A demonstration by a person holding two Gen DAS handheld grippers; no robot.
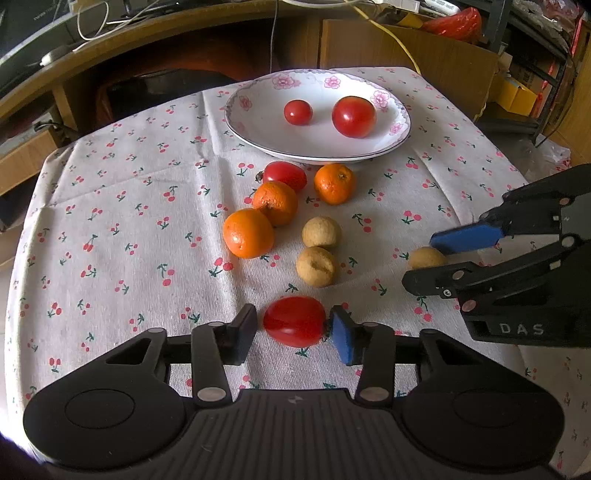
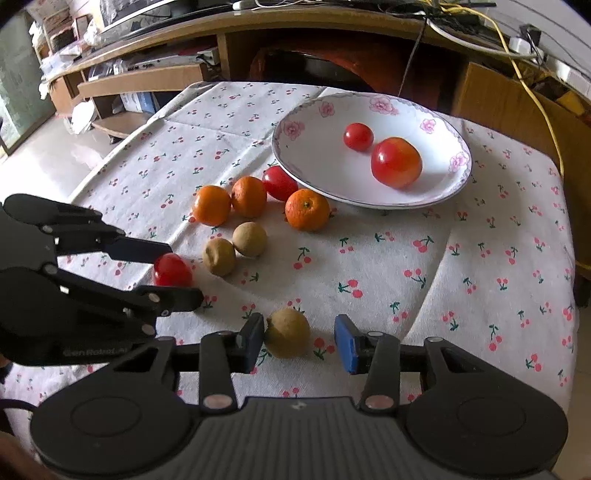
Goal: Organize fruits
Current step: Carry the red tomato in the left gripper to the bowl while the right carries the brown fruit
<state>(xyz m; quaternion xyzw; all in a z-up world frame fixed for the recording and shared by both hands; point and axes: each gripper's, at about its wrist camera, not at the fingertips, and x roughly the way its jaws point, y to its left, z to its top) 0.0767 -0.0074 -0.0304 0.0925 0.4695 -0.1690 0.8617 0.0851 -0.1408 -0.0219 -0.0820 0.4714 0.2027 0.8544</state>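
Note:
My left gripper is open with its jaws on either side of a red tomato that lies on the cloth; the right pad touches it. It also shows in the right wrist view. My right gripper is open around a brown longan-like fruit, whose left side touches the left pad. A white floral plate holds a small tomato and a large tomato. Three oranges, a third loose tomato and two brown fruits lie in front of the plate.
The table has a cherry-print cloth. A wooden desk with cables and cardboard boxes stands behind it. The table edge drops off to the left and right.

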